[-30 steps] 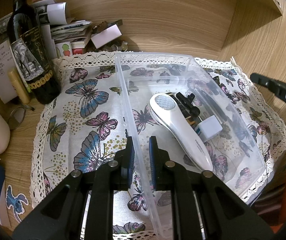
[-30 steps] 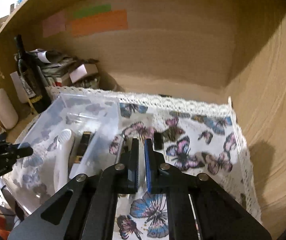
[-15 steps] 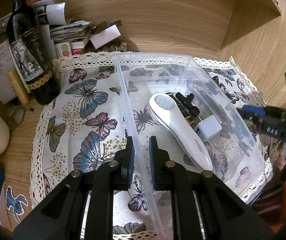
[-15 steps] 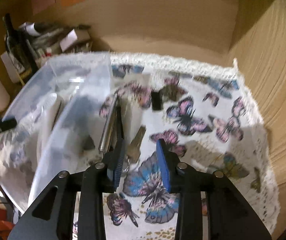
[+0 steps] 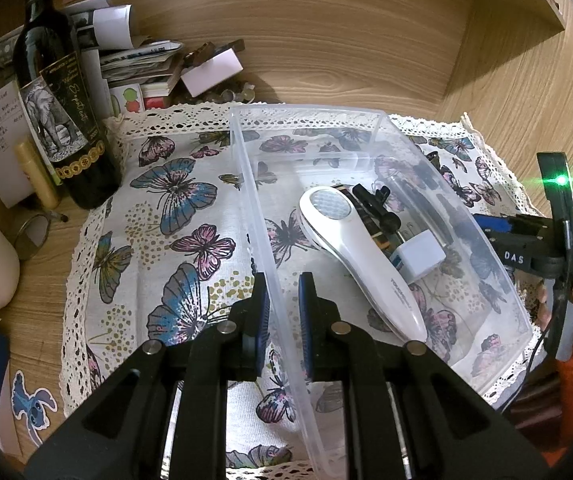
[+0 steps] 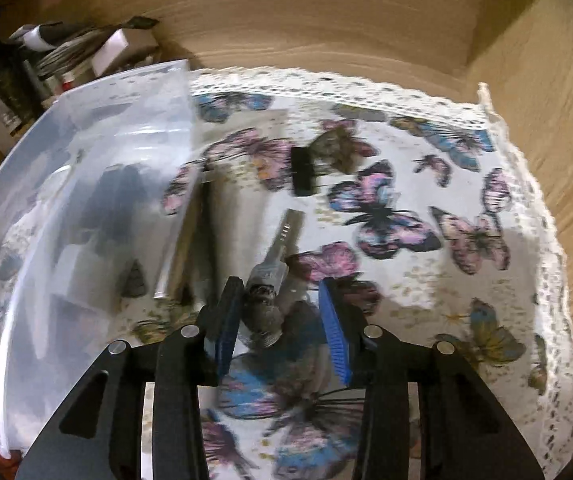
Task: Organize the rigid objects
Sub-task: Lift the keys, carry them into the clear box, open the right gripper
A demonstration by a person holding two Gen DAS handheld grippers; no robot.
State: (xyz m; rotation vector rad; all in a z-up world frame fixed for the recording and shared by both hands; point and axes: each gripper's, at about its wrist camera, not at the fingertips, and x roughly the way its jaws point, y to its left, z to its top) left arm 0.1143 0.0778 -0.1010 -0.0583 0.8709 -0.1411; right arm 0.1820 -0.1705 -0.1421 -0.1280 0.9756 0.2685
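Now right tongs (image 6: 280,320) parted around key (image 6: 274,276).

One clear bin (image 5: 366,120), one wine bottle (image 5: 62,120), two grippers.

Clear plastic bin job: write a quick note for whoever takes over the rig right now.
Left gripper: shut on the clear plastic bin's near wall.
Right gripper: jaws just opened, straddling the metal key on the butterfly cloth, not gripping.
Done: white handheld device, white charger cube and black clip in bin.
Left: key, silver bar, small black piece.
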